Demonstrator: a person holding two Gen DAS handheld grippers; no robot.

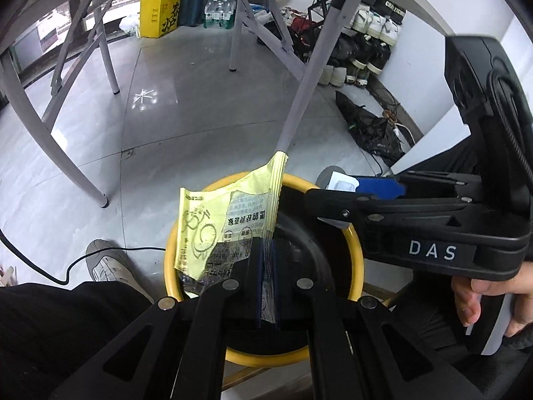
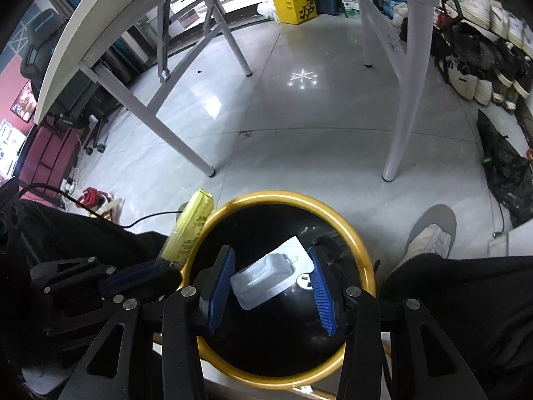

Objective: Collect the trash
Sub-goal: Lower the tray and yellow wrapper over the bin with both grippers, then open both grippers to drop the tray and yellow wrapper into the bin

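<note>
Your left gripper [image 1: 266, 266] held its blue pads pinched shut on a yellow wrapper [image 1: 226, 223], the crumpled packet hanging over the near side of the yellow-rimmed bin [image 2: 349, 220] and not yet let go. Your right gripper [image 2: 271, 281] hovered above the same bin with its fingers spread wide and nothing between them; directly below, a clear plastic blister pack [image 2: 271, 275] lay inside against the black liner, whether settled or mid-fall the frame did not show. By that reckoning one piece was in, one was a release away, and no further loose litter could be picked out on the grey floor [image 2: 299, 126]. Room was tight: both tools crowded the one opening, your legs flanked the bin, your shoes [image 2: 429, 236] sat just beside its rim, and table legs [image 2: 403, 100] stood ahead, so straight up looked the clearest way out.
</note>
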